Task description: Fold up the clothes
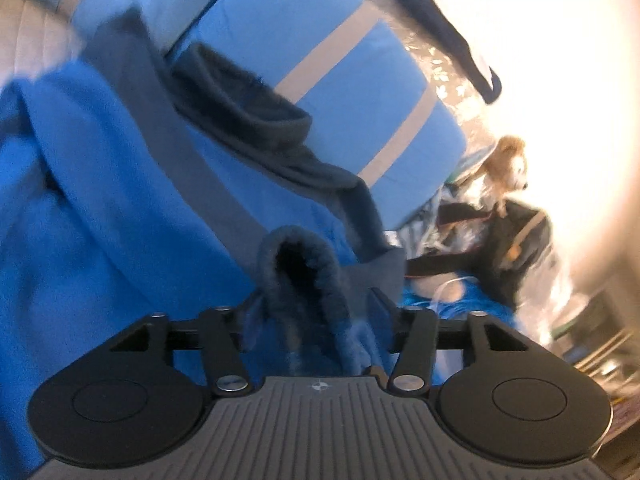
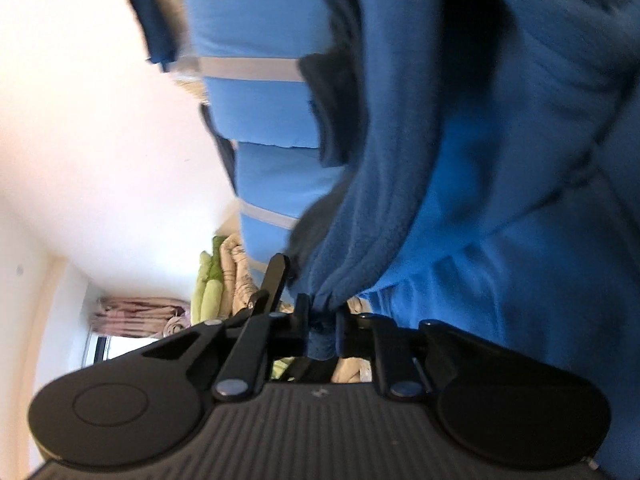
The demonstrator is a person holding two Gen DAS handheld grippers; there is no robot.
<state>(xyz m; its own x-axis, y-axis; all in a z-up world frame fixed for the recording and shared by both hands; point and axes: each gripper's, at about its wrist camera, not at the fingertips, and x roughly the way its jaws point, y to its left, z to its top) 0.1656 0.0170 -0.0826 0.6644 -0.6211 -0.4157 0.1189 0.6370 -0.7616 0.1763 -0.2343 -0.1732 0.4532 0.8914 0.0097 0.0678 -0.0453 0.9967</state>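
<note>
The blue fleece hangs bunched in front of the striped blue cushions, and it could slip: only a small pinch of cloth sits in the right gripper, whose fingers are clamped tight on that fold. The left gripper has its fingers standing apart around a dark cuff, not pressing it. The right one points about level, the left tilts down toward the fleece.

Both wrist views close on blue fleece.
</note>
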